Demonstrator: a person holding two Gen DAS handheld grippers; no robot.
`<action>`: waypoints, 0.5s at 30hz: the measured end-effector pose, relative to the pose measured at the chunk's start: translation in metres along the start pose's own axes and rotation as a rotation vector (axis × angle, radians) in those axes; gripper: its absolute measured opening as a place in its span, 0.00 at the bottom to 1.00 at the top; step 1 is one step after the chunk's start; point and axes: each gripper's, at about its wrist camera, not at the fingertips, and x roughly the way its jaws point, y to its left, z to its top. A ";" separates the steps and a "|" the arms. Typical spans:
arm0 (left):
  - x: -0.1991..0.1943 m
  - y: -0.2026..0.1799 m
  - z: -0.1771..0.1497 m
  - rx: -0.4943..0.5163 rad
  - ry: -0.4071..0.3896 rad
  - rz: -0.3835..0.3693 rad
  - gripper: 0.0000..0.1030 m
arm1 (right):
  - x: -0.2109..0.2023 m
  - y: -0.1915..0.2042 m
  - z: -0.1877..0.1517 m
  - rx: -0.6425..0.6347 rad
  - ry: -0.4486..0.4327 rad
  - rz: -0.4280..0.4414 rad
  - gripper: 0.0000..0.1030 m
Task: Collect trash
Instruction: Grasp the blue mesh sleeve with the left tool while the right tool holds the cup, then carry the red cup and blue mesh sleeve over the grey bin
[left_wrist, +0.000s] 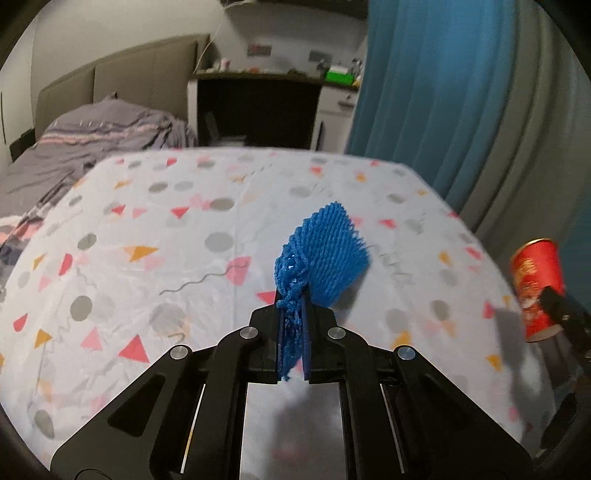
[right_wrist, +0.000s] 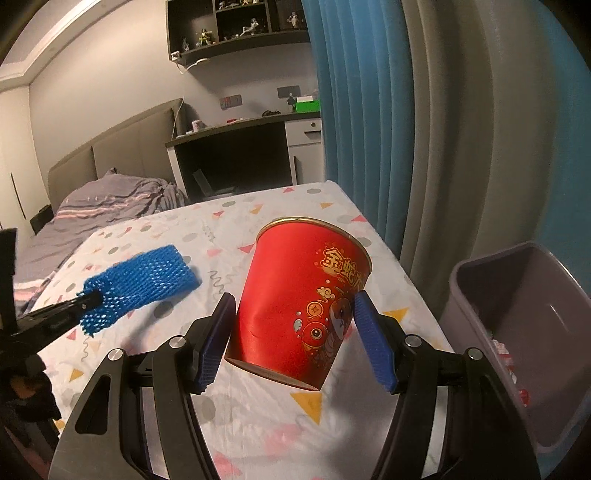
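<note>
My left gripper (left_wrist: 293, 306) is shut on a blue foam net sleeve (left_wrist: 325, 258) and holds it above the patterned table (left_wrist: 147, 240). The sleeve also shows in the right wrist view (right_wrist: 144, 282), gripped at its left end. My right gripper (right_wrist: 295, 332) is shut on a red paper cup (right_wrist: 299, 295) with gold print, held tilted and lifted above the table (right_wrist: 258, 424). The cup appears at the right edge of the left wrist view (left_wrist: 537, 284).
A grey plastic bin (right_wrist: 517, 332) with some scraps inside stands off the table's right side. Blue and grey curtains (right_wrist: 406, 129) hang behind it. A bed (right_wrist: 110, 203) and a desk (right_wrist: 236, 155) lie beyond the table.
</note>
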 end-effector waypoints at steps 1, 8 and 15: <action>-0.011 -0.007 -0.001 0.007 -0.023 -0.008 0.06 | -0.003 -0.001 0.000 0.003 -0.003 0.005 0.62; -0.061 -0.043 -0.011 0.048 -0.112 -0.024 0.06 | -0.039 -0.009 -0.004 0.012 -0.046 0.033 0.62; -0.097 -0.078 -0.022 0.081 -0.159 -0.061 0.06 | -0.077 -0.024 -0.015 0.020 -0.081 0.032 0.62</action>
